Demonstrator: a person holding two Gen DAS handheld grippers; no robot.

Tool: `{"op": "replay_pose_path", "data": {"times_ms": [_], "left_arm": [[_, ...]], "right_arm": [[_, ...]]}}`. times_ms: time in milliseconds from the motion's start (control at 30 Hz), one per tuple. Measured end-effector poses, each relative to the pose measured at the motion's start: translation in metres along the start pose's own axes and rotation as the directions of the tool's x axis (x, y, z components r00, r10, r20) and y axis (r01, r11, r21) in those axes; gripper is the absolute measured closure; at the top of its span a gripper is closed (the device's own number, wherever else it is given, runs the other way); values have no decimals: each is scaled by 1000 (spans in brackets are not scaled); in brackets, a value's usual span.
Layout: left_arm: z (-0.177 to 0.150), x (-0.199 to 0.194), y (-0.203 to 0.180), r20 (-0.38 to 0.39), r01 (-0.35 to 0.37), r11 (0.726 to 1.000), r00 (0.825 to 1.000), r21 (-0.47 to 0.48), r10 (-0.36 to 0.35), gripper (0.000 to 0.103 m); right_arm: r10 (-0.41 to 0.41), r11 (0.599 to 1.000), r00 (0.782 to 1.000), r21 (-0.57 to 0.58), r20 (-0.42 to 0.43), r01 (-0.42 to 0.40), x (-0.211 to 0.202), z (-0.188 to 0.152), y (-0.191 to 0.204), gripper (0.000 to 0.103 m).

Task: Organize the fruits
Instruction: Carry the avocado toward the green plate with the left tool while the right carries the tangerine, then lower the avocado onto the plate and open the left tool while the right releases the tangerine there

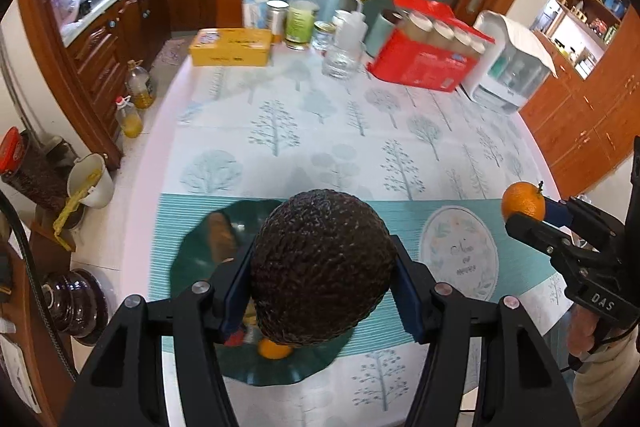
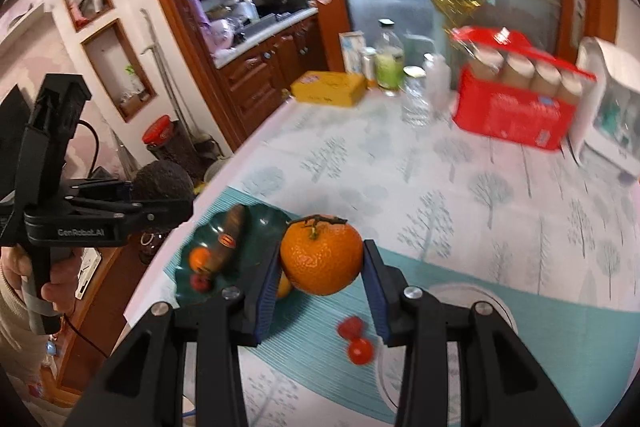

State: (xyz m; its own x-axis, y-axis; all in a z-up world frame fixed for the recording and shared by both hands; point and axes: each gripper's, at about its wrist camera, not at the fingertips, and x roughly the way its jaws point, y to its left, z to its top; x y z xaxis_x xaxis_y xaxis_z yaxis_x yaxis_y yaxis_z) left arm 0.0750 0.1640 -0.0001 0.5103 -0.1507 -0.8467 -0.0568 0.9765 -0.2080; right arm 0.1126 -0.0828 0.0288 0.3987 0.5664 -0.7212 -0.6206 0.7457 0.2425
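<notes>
Your left gripper (image 1: pixel 322 291) points steeply down over the table (image 1: pixel 280 131), and its two blue pads are clamped on a dark avocado (image 1: pixel 322 267), one pad at each side. The avocado hangs in the air above the green plate (image 1: pixel 188 259). On this plate you can see a brown long fruit (image 2: pixel 230 239), a small orange fruit (image 2: pixel 199 259) and a little red one (image 2: pixel 199 282).

Your right gripper (image 2: pixel 322 279) also tilts downward, less steeply, and it is closed on a mandarin (image 2: pixel 321 254) with the stem up. The mandarin is lifted clear of the striped teal mat (image 2: pixel 540 327); a yellow fruit (image 2: pixel 284 287) shows just behind the left pad. Two red cherry tomatoes (image 2: pixel 356 339) lie on the mat under it, touching each other, near the white round plate (image 1: pixel 460 255).

In the right wrist view your left hand (image 2: pixel 56 279) grips the handle from below, with a beige sleeve (image 2: pixel 12 311) at the wrist. Both grippers are held side by side, well apart.
</notes>
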Motion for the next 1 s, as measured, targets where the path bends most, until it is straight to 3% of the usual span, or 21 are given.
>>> {"op": "replay_pose_path", "data": {"times_ms": [200, 433, 600, 1000], "left_arm": [[-3, -6, 37, -9, -17, 1000, 1000, -11, 16, 43], [-5, 15, 68, -50, -26, 999, 998, 28, 27, 43], [-3, 41, 73, -80, 0, 997, 997, 78, 6, 43], [-9, 117, 55, -170, 33, 969, 985, 244, 9, 43]], "right_arm": [[23, 998, 1000, -54, -11, -23, 29, 5, 46, 63], [-1, 997, 998, -71, -61, -4, 77, -9, 77, 63], [-37, 996, 993, -80, -109, 29, 112, -30, 92, 63], [-35, 999, 986, -16, -162, 33, 161, -70, 106, 63]]}}
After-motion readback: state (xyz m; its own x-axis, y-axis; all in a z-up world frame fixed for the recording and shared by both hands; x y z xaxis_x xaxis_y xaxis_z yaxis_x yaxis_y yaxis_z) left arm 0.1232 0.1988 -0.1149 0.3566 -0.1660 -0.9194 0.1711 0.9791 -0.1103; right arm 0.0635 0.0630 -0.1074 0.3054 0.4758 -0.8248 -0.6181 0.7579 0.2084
